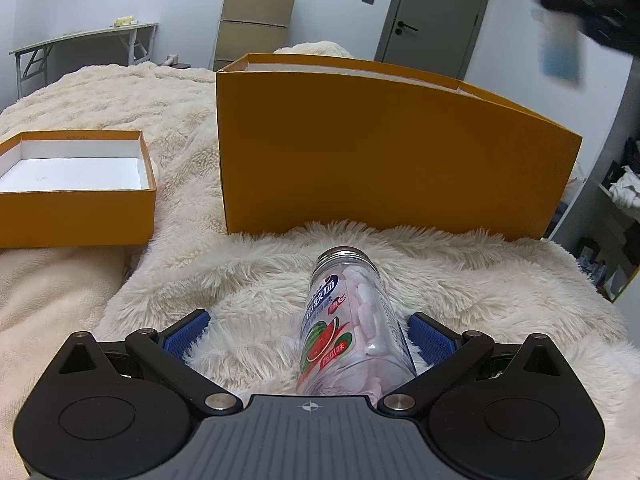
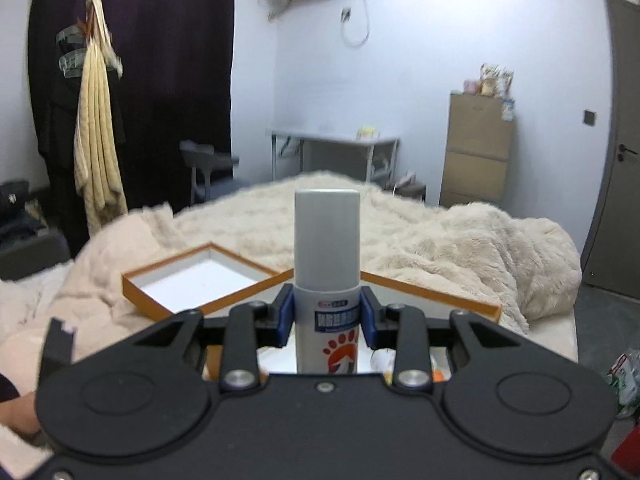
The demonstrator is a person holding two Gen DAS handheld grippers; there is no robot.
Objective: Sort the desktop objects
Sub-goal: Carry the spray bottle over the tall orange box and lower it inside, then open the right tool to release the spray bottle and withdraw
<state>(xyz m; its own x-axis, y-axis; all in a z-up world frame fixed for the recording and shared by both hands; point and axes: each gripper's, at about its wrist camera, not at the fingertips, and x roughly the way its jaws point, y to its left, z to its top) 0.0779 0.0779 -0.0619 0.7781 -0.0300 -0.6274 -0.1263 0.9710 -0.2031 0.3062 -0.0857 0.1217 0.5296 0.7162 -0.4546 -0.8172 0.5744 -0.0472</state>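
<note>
A clear candy bottle [image 1: 352,328] with a watermelon label and silver cap lies on the fluffy blanket, pointing at the tall orange box [image 1: 384,152]. My left gripper [image 1: 308,330] is open around the bottle; its right pad touches or nearly touches the bottle. My right gripper [image 2: 326,314] is shut on a white spray can [image 2: 326,264] with a grey cap and a foot logo, held upright in the air above the orange box [image 2: 432,292]. The right gripper shows blurred at top right of the left wrist view [image 1: 576,12].
A low orange lid tray [image 1: 76,184] with a white inside sits left of the tall box; it also shows in the right wrist view [image 2: 200,276]. The cream blanket [image 1: 480,280] covers the bed. A folding table, cabinet and door stand behind.
</note>
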